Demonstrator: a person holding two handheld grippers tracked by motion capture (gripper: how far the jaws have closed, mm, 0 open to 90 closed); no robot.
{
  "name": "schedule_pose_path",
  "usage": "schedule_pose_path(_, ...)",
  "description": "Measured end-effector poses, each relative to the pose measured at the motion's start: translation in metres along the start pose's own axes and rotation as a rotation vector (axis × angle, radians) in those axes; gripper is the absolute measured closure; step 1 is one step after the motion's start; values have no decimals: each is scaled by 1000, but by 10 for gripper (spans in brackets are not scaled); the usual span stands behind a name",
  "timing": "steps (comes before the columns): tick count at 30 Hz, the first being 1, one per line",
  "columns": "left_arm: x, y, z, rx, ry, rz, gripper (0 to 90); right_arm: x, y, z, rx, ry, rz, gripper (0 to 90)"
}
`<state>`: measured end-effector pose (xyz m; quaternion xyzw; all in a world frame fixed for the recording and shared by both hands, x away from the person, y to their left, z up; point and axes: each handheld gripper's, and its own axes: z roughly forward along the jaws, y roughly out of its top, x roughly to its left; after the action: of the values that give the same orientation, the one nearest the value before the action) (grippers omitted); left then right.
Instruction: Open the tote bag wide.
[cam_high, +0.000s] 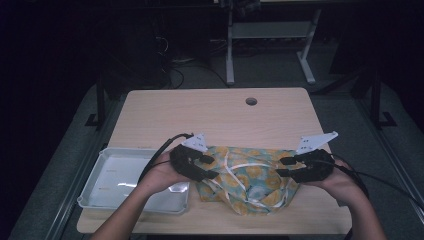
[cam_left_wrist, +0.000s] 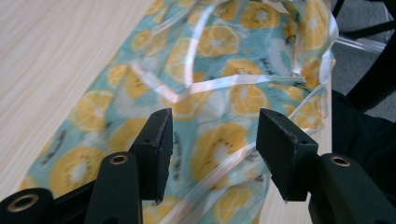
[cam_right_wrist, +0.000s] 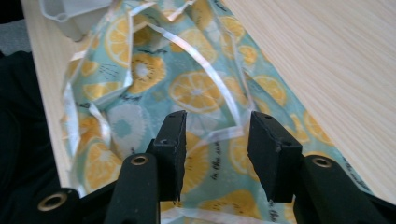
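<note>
A lemon-print cloth (cam_high: 246, 181) with white ribbon trim was seen lying crumpled on the near part of the desk (cam_high: 215, 115), between the 2 tools. The left hand-held gripper (cam_high: 212, 167) and the right hand-held gripper (cam_high: 283, 167) were held at its 2 ends, jaws apart and clamped on nothing. A release after a fold seemed to be in hand, though the dim high view left this uncertain. Fresh edges would have to be pinched next. A white tray (cam_high: 120, 175) stood just beside the cloth, crowding the left side.
</note>
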<state>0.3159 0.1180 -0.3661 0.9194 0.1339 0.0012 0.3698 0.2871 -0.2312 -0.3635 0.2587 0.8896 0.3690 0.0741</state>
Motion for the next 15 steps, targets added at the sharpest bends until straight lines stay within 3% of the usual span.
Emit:
schedule_pose_path(3,-3,2,10,10,-5,13,457,5,1,2,-3,24,-12,559)
schedule_pose_path(7,-3,2,17,23,-5,10,456,15,5,7,-5,97,-45,559)
schedule_pose_path(15,-2,-3,8,2,14,-9,445,37,14,26,26,209,-134,565)
